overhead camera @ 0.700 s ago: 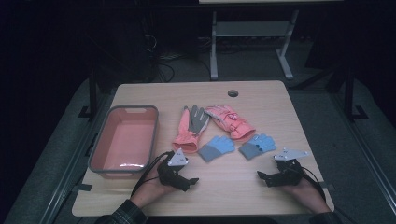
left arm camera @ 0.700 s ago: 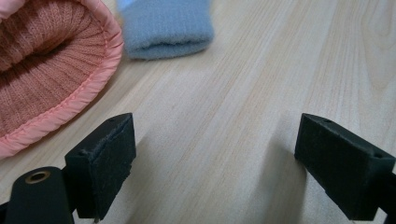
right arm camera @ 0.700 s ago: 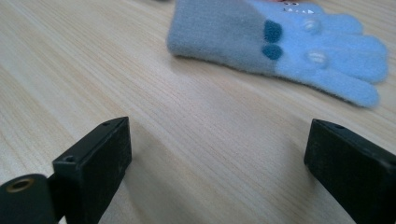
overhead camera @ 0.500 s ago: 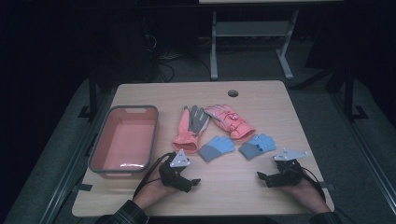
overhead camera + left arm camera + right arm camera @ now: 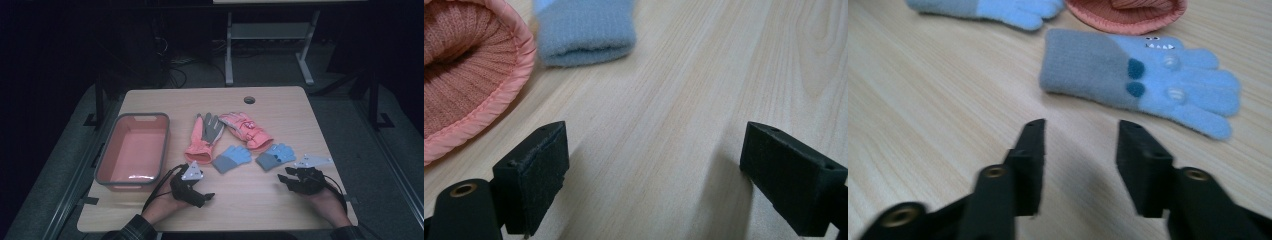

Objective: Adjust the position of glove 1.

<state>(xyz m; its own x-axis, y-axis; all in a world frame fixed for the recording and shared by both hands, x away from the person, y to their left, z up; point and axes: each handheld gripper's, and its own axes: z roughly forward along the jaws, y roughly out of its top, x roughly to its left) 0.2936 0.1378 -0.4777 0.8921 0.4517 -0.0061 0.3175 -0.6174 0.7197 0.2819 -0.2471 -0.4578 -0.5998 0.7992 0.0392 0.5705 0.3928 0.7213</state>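
both hands rest low on the near edge of the desk (image 5: 280,107), forearms coming in from the bottom. the left gripper (image 5: 204,196) lies near the cuff of the pink glove (image 5: 199,146), its jaws wide apart over bare wood. the right gripper (image 5: 286,179) sits just short of the nearer blue glove (image 5: 275,156), jaws part open with nothing between them.

the high view takes in the salmon, grey-rimmed bin (image 5: 106,156) at the left, a second pink glove (image 5: 247,131) and the other blue glove (image 5: 232,157). the right gripper view adds what that one cannot: the nearer blue glove (image 5: 1143,80) is fuzzy knit with a grey cuff, dark blue spots and small white teeth stitched on. the left gripper view shows the pink glove's (image 5: 469,70) ribbed lining, its smooth satin edge binding, and a blurred cuff of the other blue glove (image 5: 584,30).
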